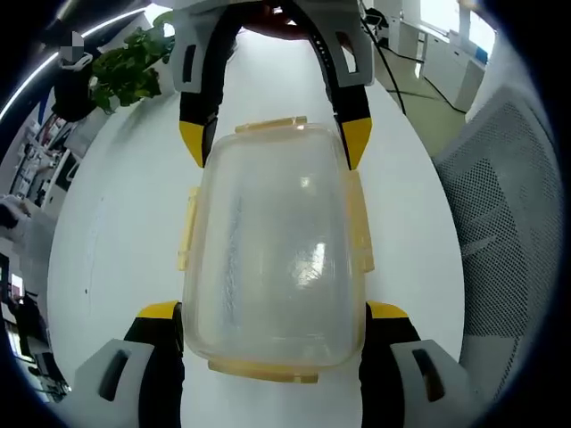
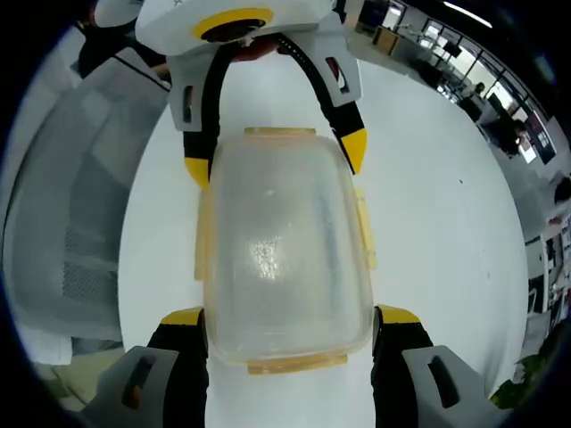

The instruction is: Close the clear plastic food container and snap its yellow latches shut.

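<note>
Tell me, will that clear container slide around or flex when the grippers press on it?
The container looks empty, so probably light. It sits on a smooth white table, so likely slides. Its thin clear lid may flex slightly.

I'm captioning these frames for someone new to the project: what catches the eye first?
A clear plastic food container with yellow latches lies on a white table, lid on. Both grippers straddle its opposite ends, the left gripper at one, the right gripper facing it. A grey mesh chair stands beside the table.
</note>
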The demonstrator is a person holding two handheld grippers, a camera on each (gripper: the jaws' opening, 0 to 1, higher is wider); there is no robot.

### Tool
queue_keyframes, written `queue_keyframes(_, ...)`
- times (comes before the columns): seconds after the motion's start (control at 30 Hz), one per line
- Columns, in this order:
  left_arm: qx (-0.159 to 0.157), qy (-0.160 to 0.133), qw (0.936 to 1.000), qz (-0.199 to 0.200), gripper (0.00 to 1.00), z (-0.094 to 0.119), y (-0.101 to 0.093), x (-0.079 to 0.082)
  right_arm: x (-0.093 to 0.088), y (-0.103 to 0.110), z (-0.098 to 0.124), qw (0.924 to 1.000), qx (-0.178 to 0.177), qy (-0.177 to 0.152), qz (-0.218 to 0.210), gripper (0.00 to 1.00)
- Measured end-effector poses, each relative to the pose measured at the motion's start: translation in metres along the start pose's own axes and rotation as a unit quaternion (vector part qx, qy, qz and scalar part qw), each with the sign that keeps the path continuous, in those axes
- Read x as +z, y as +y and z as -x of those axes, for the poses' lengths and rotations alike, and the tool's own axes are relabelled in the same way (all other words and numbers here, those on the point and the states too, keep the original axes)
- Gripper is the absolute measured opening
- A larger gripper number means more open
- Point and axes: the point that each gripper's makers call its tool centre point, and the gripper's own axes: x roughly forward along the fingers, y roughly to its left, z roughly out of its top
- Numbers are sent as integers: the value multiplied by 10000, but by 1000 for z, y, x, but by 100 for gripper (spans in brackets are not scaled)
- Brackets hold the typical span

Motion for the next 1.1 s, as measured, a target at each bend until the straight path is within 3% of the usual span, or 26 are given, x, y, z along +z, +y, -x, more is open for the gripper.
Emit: queue_keyframes(1.1, -13, -80, 10000, -36, 81, 26, -7, -53, 55, 14, -18, 9999, -13, 101, -42, 75)
